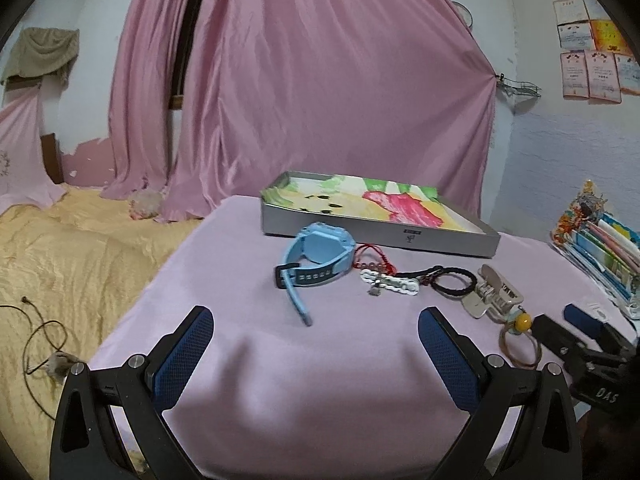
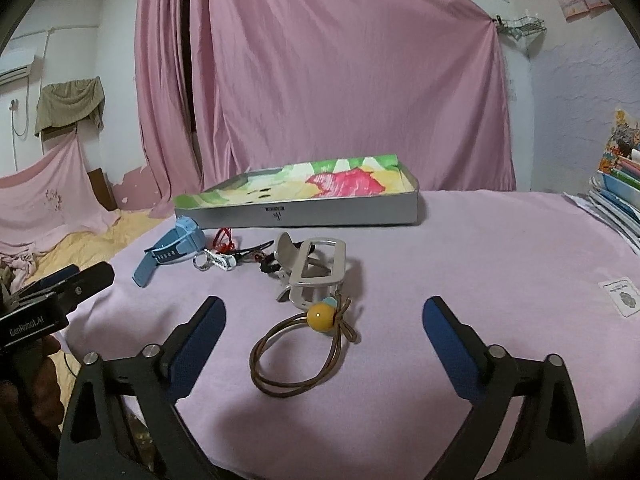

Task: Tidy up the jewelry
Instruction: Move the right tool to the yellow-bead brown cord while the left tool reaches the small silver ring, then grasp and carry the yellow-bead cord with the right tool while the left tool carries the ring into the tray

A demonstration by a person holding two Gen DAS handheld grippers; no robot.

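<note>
Both grippers, left (image 1: pixel 316 330) and right (image 2: pixel 324 320), gape empty; the watch (image 1: pixel 316 252), hair clip (image 2: pixel 316 266) and hair tie (image 2: pixel 304 344) (yellow bead) crowd before the tray (image 2: pixel 340 210); bare cloth (image 2: pixel 500 248) rightward.

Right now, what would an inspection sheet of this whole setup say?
Surface: table under lilac cloth.
Job's things: shallow grey box with colourful lining, nothing seen inside; blue watch, red cord bracelet, white bracelet, black hair tie, metal clip, brown band with yellow bead lie in a row before it.
Clutter: small white card.
Grippers: left hand-held gripper and right hand-held gripper open, holding nothing.
Cables: dark cord on yellow bedding.
Surroundings: pink curtain, stacked books.
</note>
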